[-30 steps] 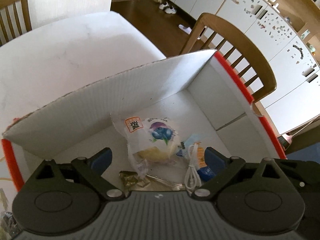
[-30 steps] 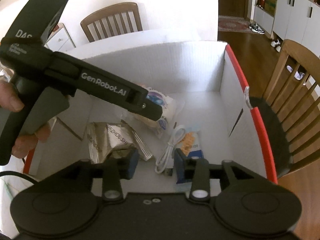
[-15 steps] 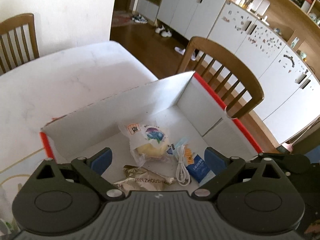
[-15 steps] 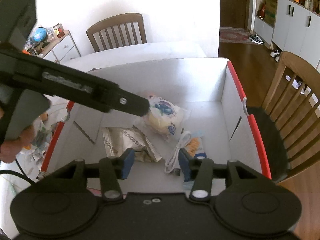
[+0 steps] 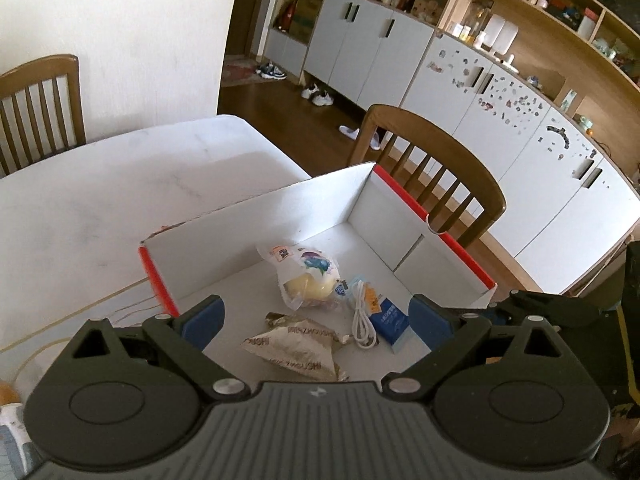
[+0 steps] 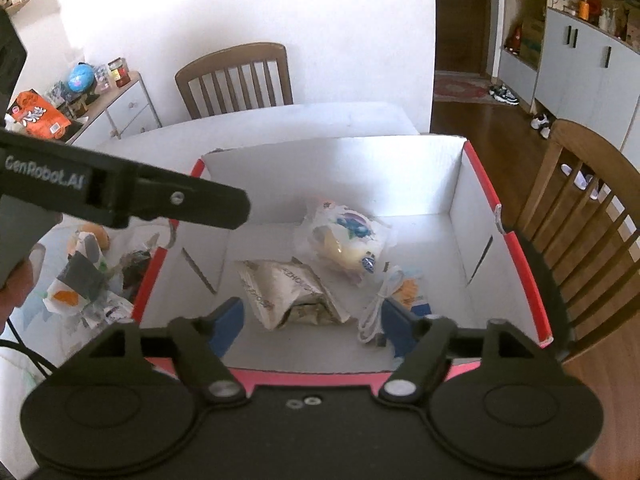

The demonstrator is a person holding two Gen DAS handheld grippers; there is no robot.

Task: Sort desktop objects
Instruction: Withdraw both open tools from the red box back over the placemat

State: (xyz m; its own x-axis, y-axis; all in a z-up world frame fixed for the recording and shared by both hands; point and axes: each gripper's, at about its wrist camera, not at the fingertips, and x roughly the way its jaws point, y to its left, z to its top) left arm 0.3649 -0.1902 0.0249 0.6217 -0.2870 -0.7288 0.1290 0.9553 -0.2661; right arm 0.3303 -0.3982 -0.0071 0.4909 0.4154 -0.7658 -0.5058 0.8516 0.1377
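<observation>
Nearby: wrapper pile (image 6: 86,280) left of box (image 6: 520,256) | chair (image 6: 592,216) right

A white table (image 5: 120,200) carries an open white box (image 6: 332,168) with red edges, set near the table's corner. Left of the box, a heap of snack packets (image 6: 86,280) lies on the tabletop, close against the box's red side. The table's far part, towards a chair (image 6: 236,76), is bare.
</observation>
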